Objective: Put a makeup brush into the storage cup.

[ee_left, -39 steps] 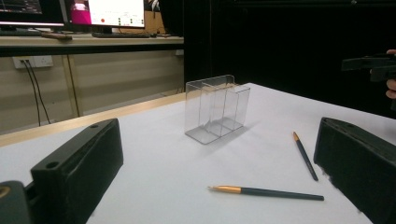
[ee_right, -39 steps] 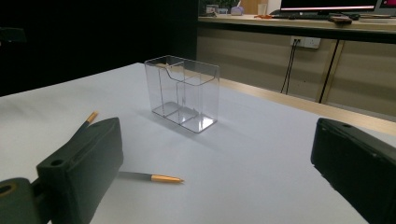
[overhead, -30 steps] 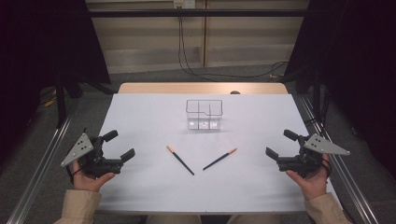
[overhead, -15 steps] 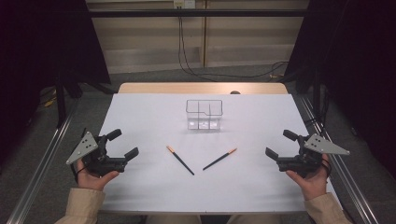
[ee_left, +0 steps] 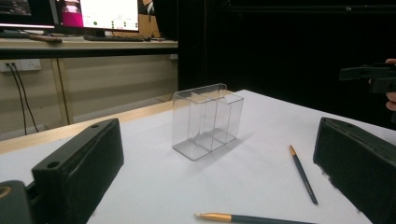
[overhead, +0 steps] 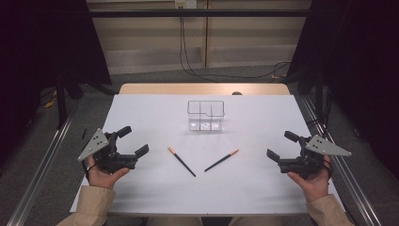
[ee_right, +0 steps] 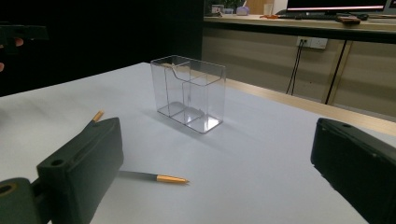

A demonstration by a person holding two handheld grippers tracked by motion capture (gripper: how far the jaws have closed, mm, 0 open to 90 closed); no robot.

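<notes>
A clear plastic box [overhead: 205,115] with compartments stands upright and empty at the table's middle, toward the back. Two thin dark sticks with orange tips lie in front of it in a V: the left stick [overhead: 182,162] and the right stick [overhead: 221,161]. My left gripper [overhead: 133,140] is held open near the table's left edge, apart from the left stick. My right gripper [overhead: 281,145] is open near the right edge, with nothing between its jaws. The left gripper view looks at the box [ee_left: 205,119] and both sticks [ee_left: 303,175]. The right gripper view has the box [ee_right: 189,93] ahead and the right stick [ee_right: 154,177] close by.
The white table top [overhead: 254,188] ends in a wooden strip [overhead: 202,88] at the back. Metal rails [overhead: 42,169] run along both sides of the table. Cables hang on the wall behind. A desk with monitors [ee_left: 93,14] stands beyond the table.
My left gripper has shifted a little to the right, toward the left stick. The right gripper, the box and the sticks have not moved.
</notes>
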